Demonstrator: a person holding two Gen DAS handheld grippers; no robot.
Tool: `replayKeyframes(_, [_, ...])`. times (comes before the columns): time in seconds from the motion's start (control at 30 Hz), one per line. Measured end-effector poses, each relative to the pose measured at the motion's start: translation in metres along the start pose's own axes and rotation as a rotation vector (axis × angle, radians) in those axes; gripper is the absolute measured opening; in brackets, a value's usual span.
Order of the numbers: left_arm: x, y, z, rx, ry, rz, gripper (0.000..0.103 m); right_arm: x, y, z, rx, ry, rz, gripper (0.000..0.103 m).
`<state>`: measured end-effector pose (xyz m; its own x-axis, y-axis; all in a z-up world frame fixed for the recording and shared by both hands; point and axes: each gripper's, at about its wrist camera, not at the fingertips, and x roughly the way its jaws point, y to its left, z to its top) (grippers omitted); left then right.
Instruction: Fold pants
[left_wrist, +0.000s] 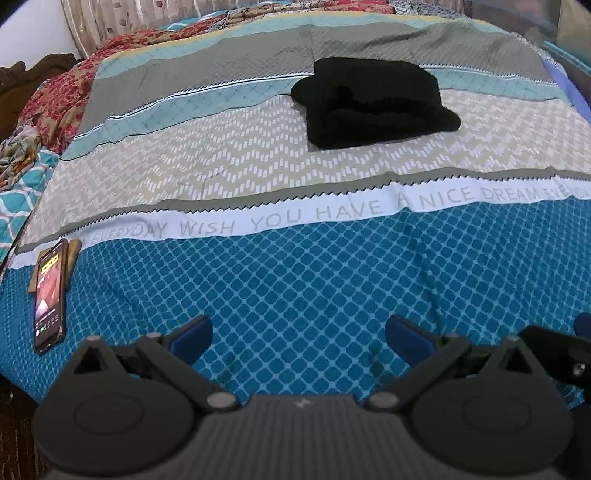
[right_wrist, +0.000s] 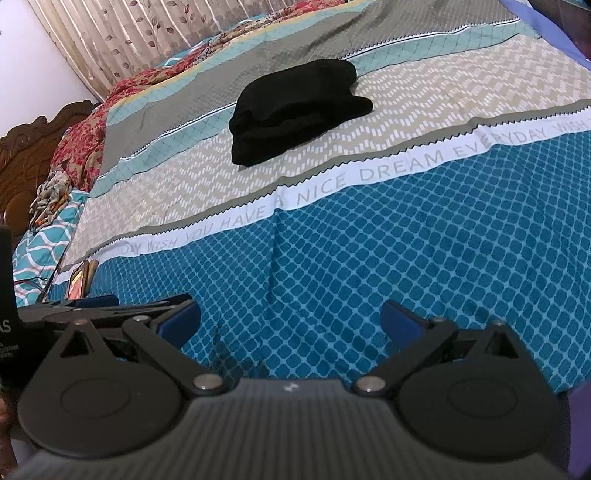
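- Black pants (left_wrist: 375, 105), folded into a compact bundle, lying on the bedspread (left_wrist: 229, 162) well ahead of both grippers, across the chevron band and the teal stripe beyond it.
- Same bundle in the right wrist view (right_wrist: 295, 110), left of centre, layered edges facing the camera.
- Left gripper (left_wrist: 299, 334) with jaws spread wide, nothing between the blue pads (left_wrist: 194, 332), hovering over the blue diamond-patterned near part of the cover.
- Right gripper (right_wrist: 290, 319) likewise spread wide and empty, blue fingertips (right_wrist: 400, 321) apart over the same blue pattern.
- Part of the right gripper visible at the right edge of the left wrist view; left gripper's black linkage visible at the left of the right wrist view.
- White band with grey lettering (left_wrist: 332, 212) running across the cover between the grippers and the pants.
- Phone (left_wrist: 50, 295) with lit screen lying on the cover's near left corner, well apart from the pants.
- Red floral blanket (left_wrist: 62, 99) heaped at the far left of the bed, beside a carved wooden headboard (right_wrist: 33, 144).
- Leaf-patterned curtain (right_wrist: 122, 33) behind the bed.
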<state>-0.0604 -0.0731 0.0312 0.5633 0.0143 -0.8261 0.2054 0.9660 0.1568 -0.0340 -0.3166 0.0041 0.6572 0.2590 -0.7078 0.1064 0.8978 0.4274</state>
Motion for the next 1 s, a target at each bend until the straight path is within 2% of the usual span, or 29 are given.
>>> replayKeyframes(0.23, [0.011,-0.002,-0.005,0.015,0.054,0.013,0.103,0.003,-0.004,-0.002,0.024,0.016,0.001,0.103])
replayKeyframes(1.0, [0.017,-0.004,-0.008,0.038,0.091,0.008,0.103,0.009,-0.009,-0.005,0.047,0.052,0.011,0.103])
